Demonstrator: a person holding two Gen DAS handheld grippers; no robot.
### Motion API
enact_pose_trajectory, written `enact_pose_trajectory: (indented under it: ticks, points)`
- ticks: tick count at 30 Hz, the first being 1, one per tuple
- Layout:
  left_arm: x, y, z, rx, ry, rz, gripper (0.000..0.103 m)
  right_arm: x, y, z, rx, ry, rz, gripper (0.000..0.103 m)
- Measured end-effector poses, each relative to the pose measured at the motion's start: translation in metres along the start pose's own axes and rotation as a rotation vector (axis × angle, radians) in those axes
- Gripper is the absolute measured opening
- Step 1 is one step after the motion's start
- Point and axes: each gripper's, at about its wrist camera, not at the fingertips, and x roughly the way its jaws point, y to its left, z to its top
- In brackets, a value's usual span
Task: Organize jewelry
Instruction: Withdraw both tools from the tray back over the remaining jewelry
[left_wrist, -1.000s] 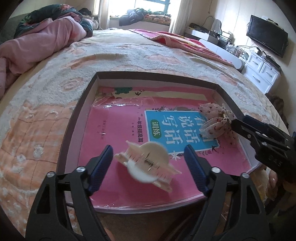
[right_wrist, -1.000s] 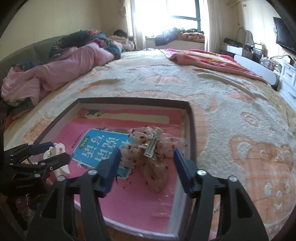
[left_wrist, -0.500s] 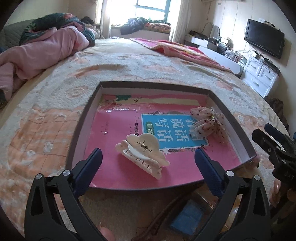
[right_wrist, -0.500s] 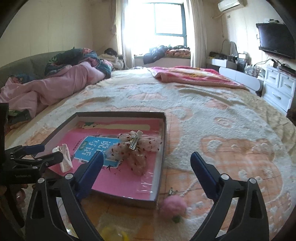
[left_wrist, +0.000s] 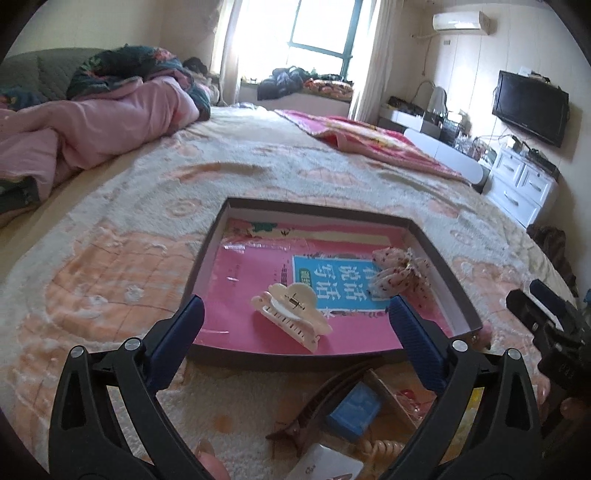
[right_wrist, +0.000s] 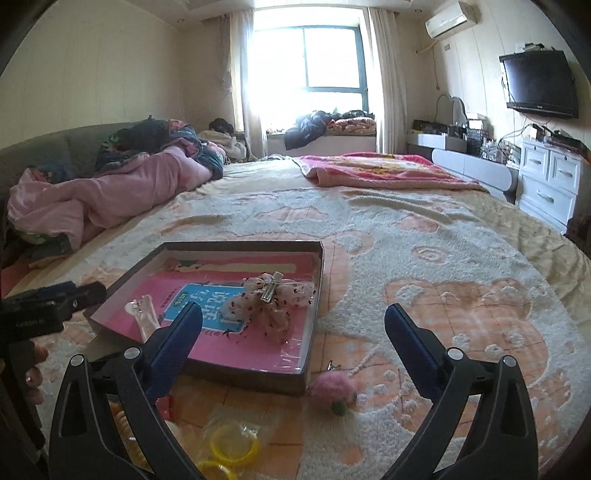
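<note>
Inside tray (left_wrist: 207, 254), cream claw clip (left_wrist: 291, 315)

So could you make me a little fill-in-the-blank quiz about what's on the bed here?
1. The cream hair claw lies inside the ____.
2. The dotted bow rests partly on a blue-and-____ book.
3. The fuzzy pink ball sits ____ the tray.
4. Both grippers, left and right, are ____.

Missing words: tray; pink; outside; open

Cream claw clip (left_wrist: 291, 316), red-dotted sheer bow (right_wrist: 275, 300), pink book (left_wrist: 258, 291)
</note>
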Motion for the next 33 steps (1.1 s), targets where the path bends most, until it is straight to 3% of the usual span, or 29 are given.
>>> enact_pose_trajectory:
  ticks: [11, 33]
  points:
    - [-0.037, -0.006, -0.011, 0.019, -0.110, 0.012, 0.092, -0.032, 0.009, -0.010, -0.030, -0.059, 0.019, 0.096]
    - [-0.062, 0.000, -0.041, 0.034, -0.133, 0.030, 0.092, -0.062, 0.018, -0.032, -0.062, -0.073, 0.048, 0.096]
